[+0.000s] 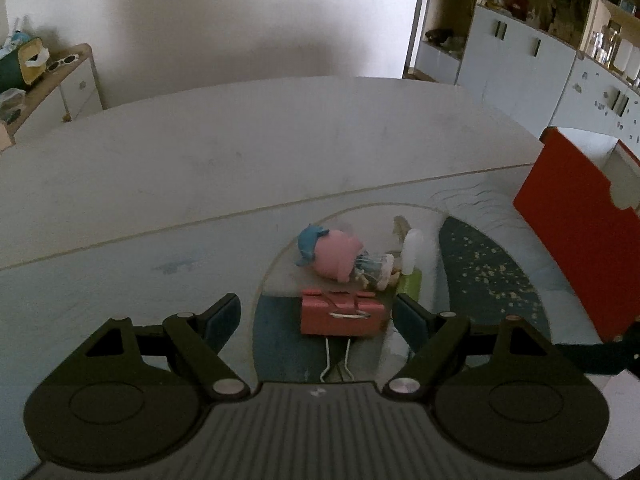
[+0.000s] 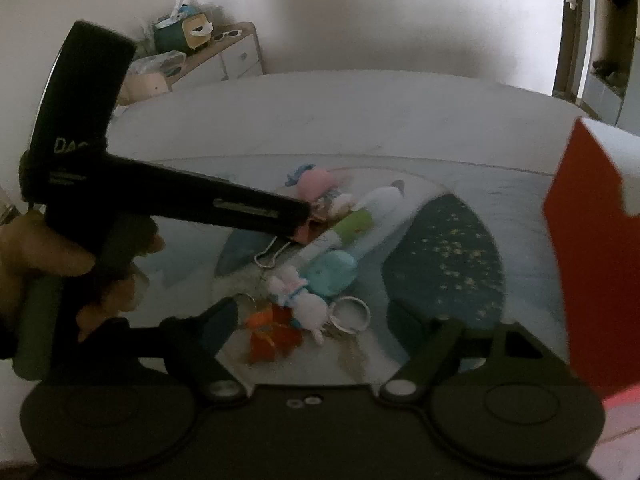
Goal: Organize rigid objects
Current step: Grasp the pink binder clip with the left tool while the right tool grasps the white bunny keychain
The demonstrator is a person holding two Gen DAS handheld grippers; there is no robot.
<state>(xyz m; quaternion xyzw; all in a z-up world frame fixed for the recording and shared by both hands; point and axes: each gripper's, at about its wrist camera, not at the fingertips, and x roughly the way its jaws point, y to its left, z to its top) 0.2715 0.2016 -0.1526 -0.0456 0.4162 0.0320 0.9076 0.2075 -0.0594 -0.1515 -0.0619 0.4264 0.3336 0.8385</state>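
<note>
Two grippers hang open and empty: our left gripper (image 1: 316, 320) straddles the pink metal binder clip (image 1: 344, 314), lying crosswise, while our right gripper (image 2: 316, 322) hovers above keyrings.

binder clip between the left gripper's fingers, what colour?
Pinkish-red body with silver wire handles, binder clip; clearest in the left wrist view.

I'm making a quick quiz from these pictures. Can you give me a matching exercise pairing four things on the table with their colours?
Things:
1. binder clip
2. box
3. bunny charm
4. key ring

Colours:
A. white
B. bright red
C. silver
D. dusty pink-red

Pairs: 1-D, 2-B, 3-A, 4-C
</note>
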